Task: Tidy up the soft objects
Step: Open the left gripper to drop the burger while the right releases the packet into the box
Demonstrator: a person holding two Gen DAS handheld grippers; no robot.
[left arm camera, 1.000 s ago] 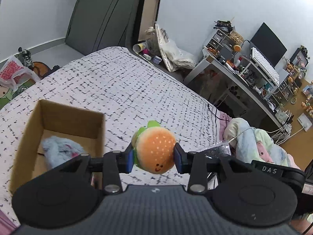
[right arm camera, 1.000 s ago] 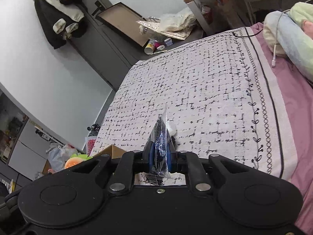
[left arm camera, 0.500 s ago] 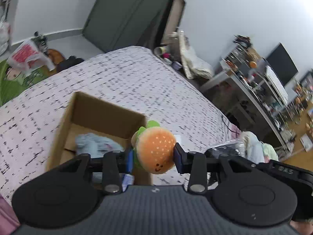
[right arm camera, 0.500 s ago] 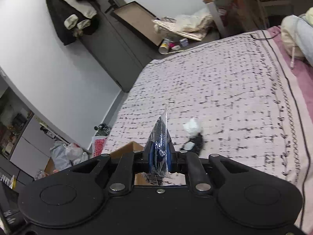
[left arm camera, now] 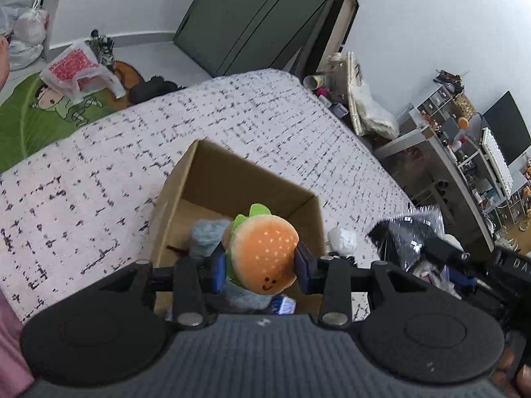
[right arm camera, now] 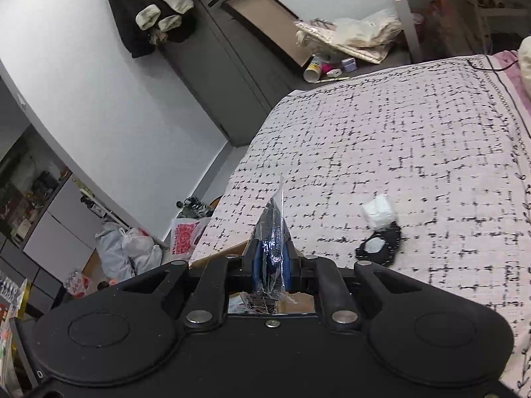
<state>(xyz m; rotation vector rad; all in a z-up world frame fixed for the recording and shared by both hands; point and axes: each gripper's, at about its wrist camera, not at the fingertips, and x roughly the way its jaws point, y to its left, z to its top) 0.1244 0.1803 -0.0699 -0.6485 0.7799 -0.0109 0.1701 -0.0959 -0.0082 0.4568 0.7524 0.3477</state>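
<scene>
Gripping a burger plush [left arm camera: 262,253] between the pads, our left tongs [left arm camera: 260,267] are hanging clamped on it just above the open cardboard box [left arm camera: 239,182] on the bed [left arm camera: 99,172]; a grey-blue plush [left arm camera: 207,237] is lying in the box directly beyond them. Our right tongs [right arm camera: 272,267] are pinching together on a clear plastic packet [right arm camera: 273,229], while a small white-and-black soft item [right arm camera: 380,229] is lying on the bedspread ahead and to their right
</scene>
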